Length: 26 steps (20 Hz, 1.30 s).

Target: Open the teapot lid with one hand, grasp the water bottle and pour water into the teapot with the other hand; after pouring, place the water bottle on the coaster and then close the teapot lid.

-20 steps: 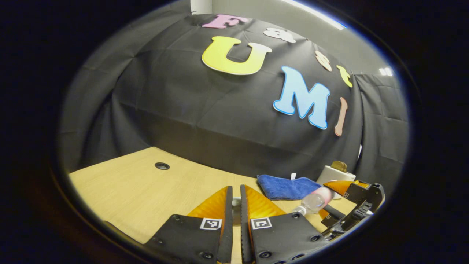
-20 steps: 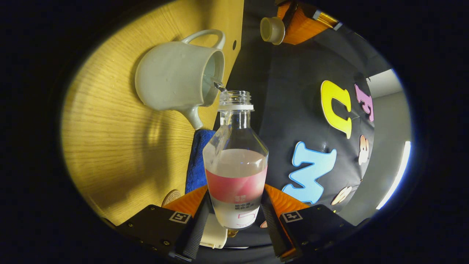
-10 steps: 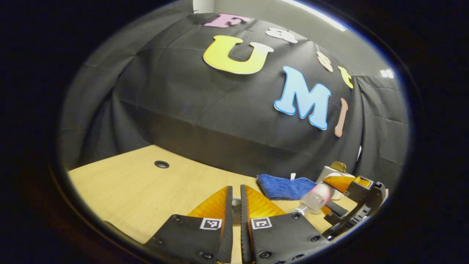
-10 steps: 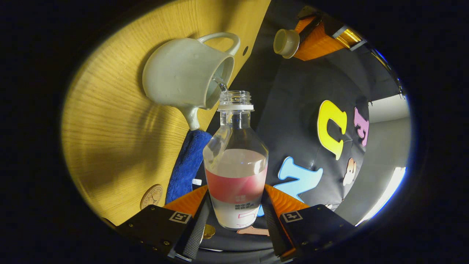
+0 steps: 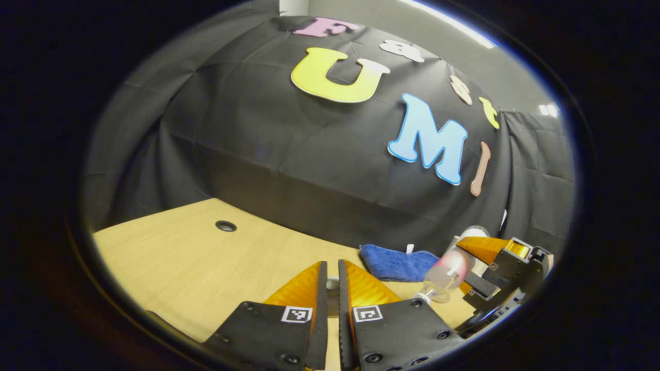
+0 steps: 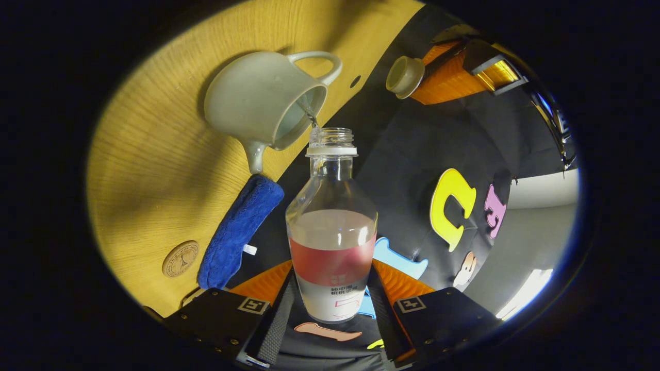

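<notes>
My right gripper (image 6: 332, 288) is shut on a clear water bottle (image 6: 331, 232) with a pink label, tipped toward the pale grey teapot (image 6: 258, 103). A thin stream of water (image 6: 309, 111) runs from the bottle's open mouth into the teapot's open top. The bottle is about half full. Beyond the teapot, my left gripper (image 6: 416, 77) holds the teapot lid (image 6: 403, 76) in the air. In the left gripper view, that gripper (image 5: 332, 270) is closed on the lid (image 5: 332, 283), which barely peeks between the fingers. The right gripper (image 5: 487, 270) with the bottle (image 5: 446, 275) shows at lower right.
A round wooden coaster (image 6: 180, 258) lies on the wooden table (image 6: 154, 170) near a folded blue cloth (image 6: 240, 226), which sits by the teapot's spout. The cloth (image 5: 394, 263) lies against the booth wall. A cable hole (image 5: 225, 225) is at the table's far left.
The right gripper has rolled with the bottle, so teapot, cloth and coaster swing round in its view; water keeps running into the teapot. The left gripper with the lid has hardly moved.
</notes>
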Motion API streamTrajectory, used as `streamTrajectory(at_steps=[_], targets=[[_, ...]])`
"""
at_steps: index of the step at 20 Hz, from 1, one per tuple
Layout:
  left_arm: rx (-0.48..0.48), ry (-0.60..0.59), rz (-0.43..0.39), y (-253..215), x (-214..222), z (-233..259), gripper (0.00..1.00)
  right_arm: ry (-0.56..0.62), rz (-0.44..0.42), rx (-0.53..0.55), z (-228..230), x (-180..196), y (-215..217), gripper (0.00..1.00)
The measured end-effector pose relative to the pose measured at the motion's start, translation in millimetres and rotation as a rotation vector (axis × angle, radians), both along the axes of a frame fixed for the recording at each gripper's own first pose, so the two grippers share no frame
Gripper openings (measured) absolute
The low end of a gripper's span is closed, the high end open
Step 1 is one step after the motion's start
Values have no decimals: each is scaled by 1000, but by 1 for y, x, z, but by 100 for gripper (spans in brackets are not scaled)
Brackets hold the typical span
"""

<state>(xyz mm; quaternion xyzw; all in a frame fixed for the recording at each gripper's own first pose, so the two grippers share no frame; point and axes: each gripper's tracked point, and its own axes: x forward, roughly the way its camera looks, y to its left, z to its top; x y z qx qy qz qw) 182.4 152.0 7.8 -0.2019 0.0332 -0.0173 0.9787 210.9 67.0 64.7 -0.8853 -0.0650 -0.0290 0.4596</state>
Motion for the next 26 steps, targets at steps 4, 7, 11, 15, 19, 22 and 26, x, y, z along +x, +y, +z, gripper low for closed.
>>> streamTrajectory(at_steps=[4, 7, 11, 15, 19, 22, 26], targets=[[-6, 2, -3, 0, 0, 0, 15, -10, 7, -34, 3, 0, 2, 75], [-5, 9, -8, -1, 1, -2, 15, -27, 22, -75, 6, -1, 7, 74], [-7, 13, -12, -2, 2, -3, 18, -53, 53, -167, 11, -3, 14, 74], [-9, 21, -16, -3, 3, -6, 18, -63, 60, -190, 10, -2, 17, 75], [-7, 20, -17, -2, 4, -6, 18, -72, 74, -198, 9, -5, 21, 75], [-6, 19, -16, -2, 3, -5, 18, -62, 69, -175, 8, -5, 19, 75], [-13, 11, -9, 0, 2, -2, 18, -22, 57, -90, -1, -5, 11, 75]])
